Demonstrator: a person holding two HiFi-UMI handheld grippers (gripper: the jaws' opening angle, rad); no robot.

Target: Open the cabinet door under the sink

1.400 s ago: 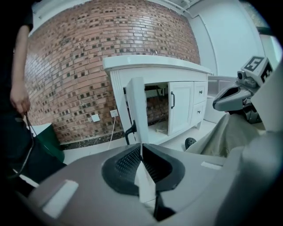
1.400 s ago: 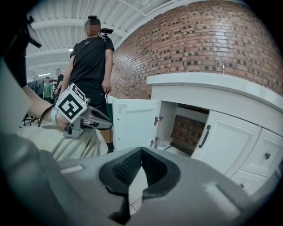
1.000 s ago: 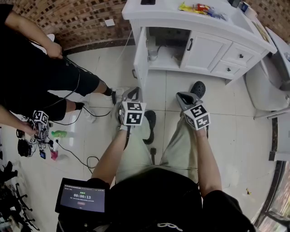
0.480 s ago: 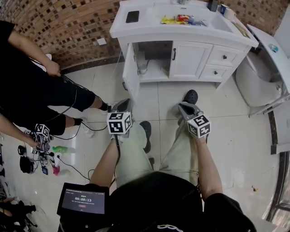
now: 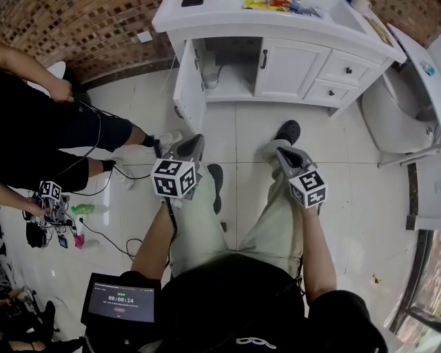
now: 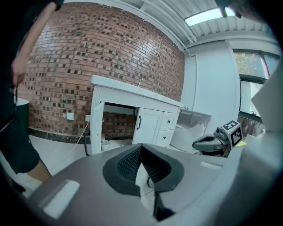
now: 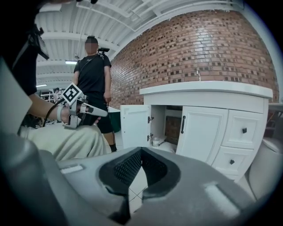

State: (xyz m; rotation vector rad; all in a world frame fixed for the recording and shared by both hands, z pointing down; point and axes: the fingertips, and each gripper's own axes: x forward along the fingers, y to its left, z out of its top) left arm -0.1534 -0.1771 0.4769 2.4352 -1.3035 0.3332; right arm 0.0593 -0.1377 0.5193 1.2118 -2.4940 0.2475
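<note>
cabinet door left of vanity, toilet right

Tablet screen: timer reads 00:00:14; smaller print there illegible.

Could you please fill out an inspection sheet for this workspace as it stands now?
Surface: pale tiled floor.
Job's things: white vanity; left door swung open, right door closed.
Clutter: colourful packets on the countertop; green bottle on the floor.
Grippers: left gripper and right gripper both shut, empty, apart from the vanity.
Cables: black cables trailing on the floor at left.
Surroundings: brick wall, toilet, a bystander.
</note>
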